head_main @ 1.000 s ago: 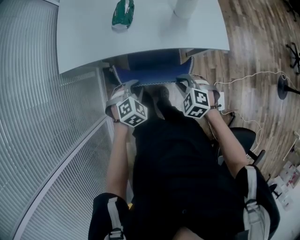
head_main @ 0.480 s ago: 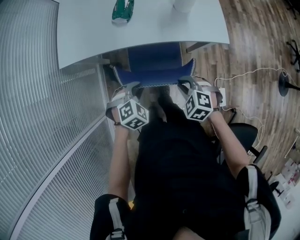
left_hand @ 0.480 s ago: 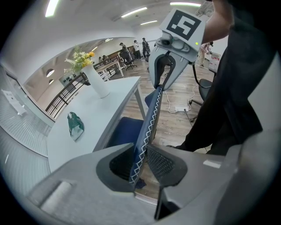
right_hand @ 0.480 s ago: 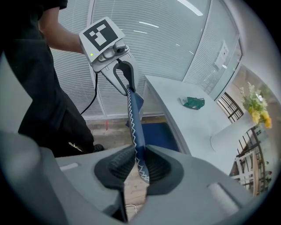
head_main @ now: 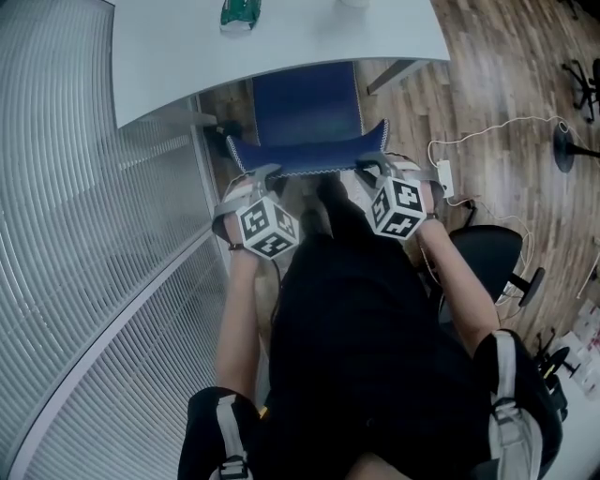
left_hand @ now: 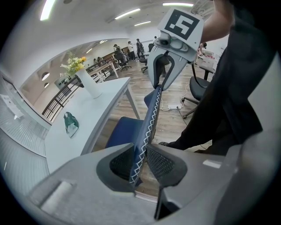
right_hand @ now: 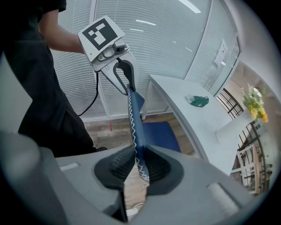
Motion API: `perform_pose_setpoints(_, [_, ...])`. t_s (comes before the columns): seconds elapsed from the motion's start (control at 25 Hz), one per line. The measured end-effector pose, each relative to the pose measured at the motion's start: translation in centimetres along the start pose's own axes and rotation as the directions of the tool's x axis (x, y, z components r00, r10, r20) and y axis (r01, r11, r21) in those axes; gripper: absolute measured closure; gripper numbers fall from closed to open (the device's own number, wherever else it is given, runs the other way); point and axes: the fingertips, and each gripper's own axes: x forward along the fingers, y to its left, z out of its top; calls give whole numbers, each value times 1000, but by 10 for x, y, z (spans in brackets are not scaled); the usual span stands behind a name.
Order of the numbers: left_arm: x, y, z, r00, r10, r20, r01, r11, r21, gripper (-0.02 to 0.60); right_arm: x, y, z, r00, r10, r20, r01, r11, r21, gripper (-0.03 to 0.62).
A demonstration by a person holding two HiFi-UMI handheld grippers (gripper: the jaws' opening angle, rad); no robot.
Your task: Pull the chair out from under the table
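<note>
The blue chair shows its seat (head_main: pixel 307 103) partly out from under the white table (head_main: pixel 169 66), and its backrest top edge (head_main: pixel 305 157) runs between my two grippers. My left gripper (head_main: pixel 262 174) is shut on the left end of that stitched edge (left_hand: pixel 145 132); the pads (left_hand: pixel 164 163) press on the fabric. My right gripper (head_main: pixel 371 165) is shut on the right end of the same edge (right_hand: pixel 134 118), which runs down between the jaws. Each gripper view shows the other gripper clamped at the far end, the right gripper (left_hand: pixel 163 81) and the left gripper (right_hand: pixel 125 83).
A glass wall with blinds (head_main: pixel 84 234) runs close along the left. A black office chair (head_main: pixel 489 258) stands at the right, with a power strip and cable (head_main: pixel 445 174) on the wood floor. A green packet (head_main: pixel 239 13) and a vase (left_hand: pixel 90 84) sit on the table.
Both grippers have drawn back from the table with the backrest in them. The chair has rolled out with them, and more of its blue seat shows beyond the table edge.
</note>
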Motion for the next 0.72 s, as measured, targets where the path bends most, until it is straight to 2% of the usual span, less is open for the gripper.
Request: perform_pose_setpoints(0.72, [-44,-110,-39,998,-59,8,58,997,55,492,-20,128,-2,999,4,-33,-3,999,34,518])
